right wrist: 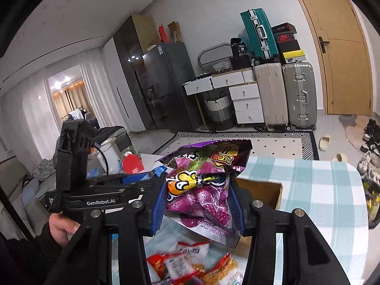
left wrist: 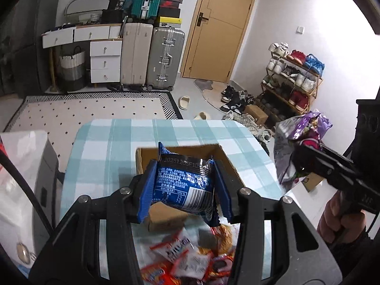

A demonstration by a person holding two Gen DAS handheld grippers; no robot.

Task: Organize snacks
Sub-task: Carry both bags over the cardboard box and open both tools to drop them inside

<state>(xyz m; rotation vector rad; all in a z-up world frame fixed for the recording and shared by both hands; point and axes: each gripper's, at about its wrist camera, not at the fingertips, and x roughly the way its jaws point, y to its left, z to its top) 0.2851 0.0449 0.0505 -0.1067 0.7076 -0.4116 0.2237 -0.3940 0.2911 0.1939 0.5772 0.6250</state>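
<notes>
Snacks in two places: a loose heap of small red, white and orange wrappers [left wrist: 190,258] on the near part of the table [left wrist: 99,147], blurred, crinkled, overlapping; and one packet in each gripper, both lifted clear of the tabletop.

Left gripper [left wrist: 185,190]: blue ribbed pads clamped on the flanks of a blue packet [left wrist: 184,187], glossy film, puffed, barcode and white print facing the lens, crimped seam at top.

Right gripper [right wrist: 198,201]: jaws closed tight on a purple packet [right wrist: 201,190], shiny foil, creased and pinched at the middle, top edge splayed open above the pads. In the left wrist view it hangs beyond the table's right edge.

Cardboard box [left wrist: 180,161]: open top, plain brown, straight matte walls, standing just behind the heap and directly below the blue packet. Inside not clearly seen.

Table: rounded corners, soft checked cloth in pale teal and white. Cloth bare beyond and left of the box; far edge drops to a dotted rug [left wrist: 90,111]. A grey and white appliance [left wrist: 26,178] crowds the left edge.
</notes>
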